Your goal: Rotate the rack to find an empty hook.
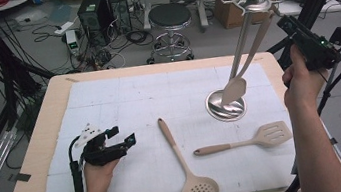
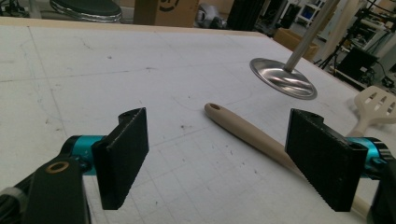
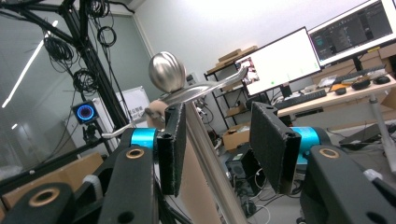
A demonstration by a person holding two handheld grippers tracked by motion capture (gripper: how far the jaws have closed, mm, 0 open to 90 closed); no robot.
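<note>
Spatula (image 1: 247,62) hangs on the rack (image 1: 252,1) just ahead of the right hand-held gripper (image 3: 217,144), handle running up-down, jaws half-open around nothing.

I count three beige utensils, namely one hanging spatula (image 1: 234,88), one slotted turner (image 1: 270,134), one skimmer (image 1: 198,189), plus one steel rack (image 1: 225,104).

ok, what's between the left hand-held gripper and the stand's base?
High view: the skimmer's handle crosses that stretch between the left hand-held gripper and the stand's base; otherwise bare white mat.
</note>
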